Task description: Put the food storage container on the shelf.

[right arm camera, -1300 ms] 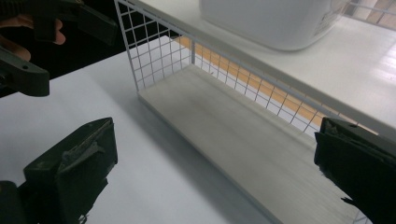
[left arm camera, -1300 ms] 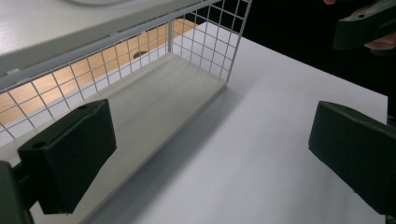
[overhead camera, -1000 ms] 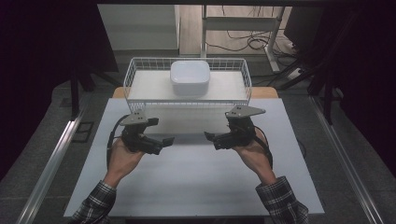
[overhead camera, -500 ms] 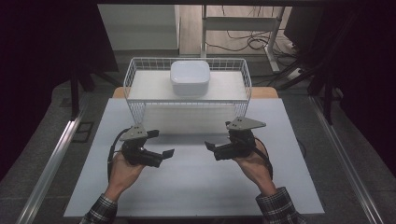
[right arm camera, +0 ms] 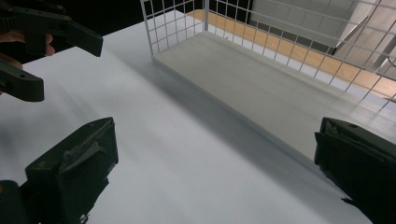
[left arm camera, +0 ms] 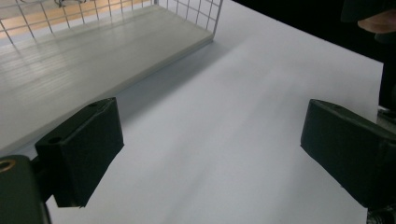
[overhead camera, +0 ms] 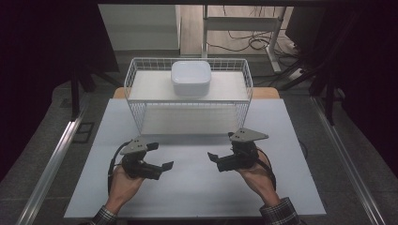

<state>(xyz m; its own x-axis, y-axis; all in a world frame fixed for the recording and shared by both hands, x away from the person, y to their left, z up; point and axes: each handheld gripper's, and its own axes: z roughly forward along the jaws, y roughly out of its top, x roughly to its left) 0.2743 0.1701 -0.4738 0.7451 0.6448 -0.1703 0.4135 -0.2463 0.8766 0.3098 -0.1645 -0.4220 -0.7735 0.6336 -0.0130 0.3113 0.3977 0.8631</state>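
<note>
White bench top: bare sheet under both hands, wire basket at its far edge.
Left gripper: held low over the near-left part of the bench, pointing toward the middle; fingers spread wide, nothing between them.
Right gripper: held over the near-right part, pointing at the left one, well apart from it; fingers spread wide, nothing between them.
Wire basket: white mesh, upright, just beyond both grippers, touched by neither.
White container: rounded square, on the raised pale shelf inside the basket, toward the back.
</note>
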